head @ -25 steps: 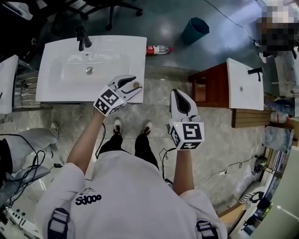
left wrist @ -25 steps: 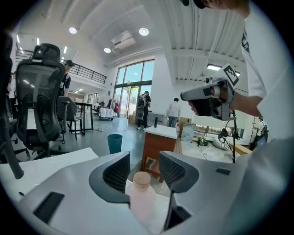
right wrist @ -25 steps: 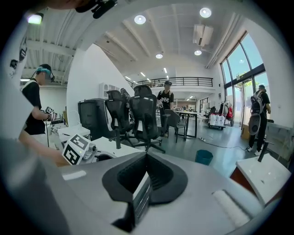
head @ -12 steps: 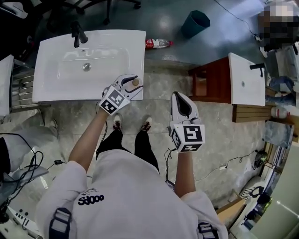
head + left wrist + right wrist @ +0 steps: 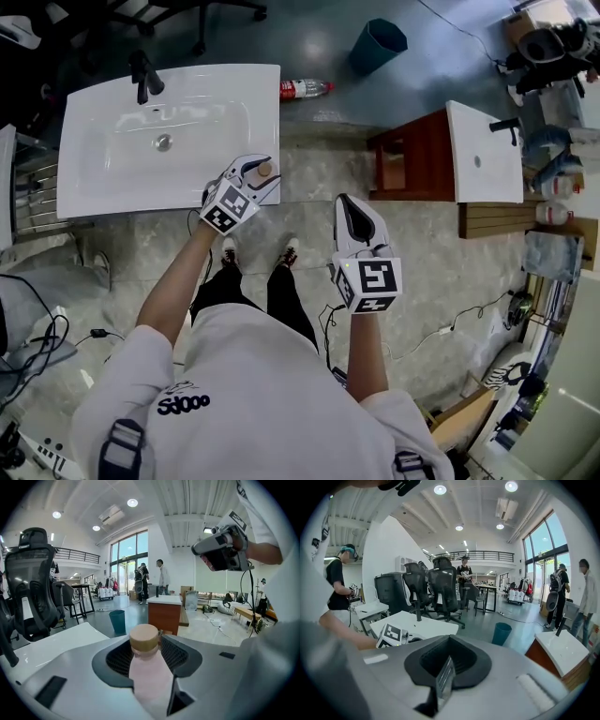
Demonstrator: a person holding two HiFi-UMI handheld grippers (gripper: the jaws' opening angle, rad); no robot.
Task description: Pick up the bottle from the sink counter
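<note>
A pale pink bottle with a wooden cap stands at the front right corner of the white sink counter. My left gripper reaches over that corner, one jaw on each side of the bottle. In the left gripper view the bottle fills the gap between the jaws. The jaws are closing and I see no firm press on it. My right gripper hangs over the floor to the right, away from the counter. Its jaws are together with nothing in them.
A black faucet stands at the sink's back left. On the floor behind lie a clear plastic bottle with a red label and a teal bin. A wooden cabinet with a second basin stands to the right.
The left gripper stays around the pink bottle at the counter corner, a little further on. The right gripper holds its place. The view has drifted slightly.
</note>
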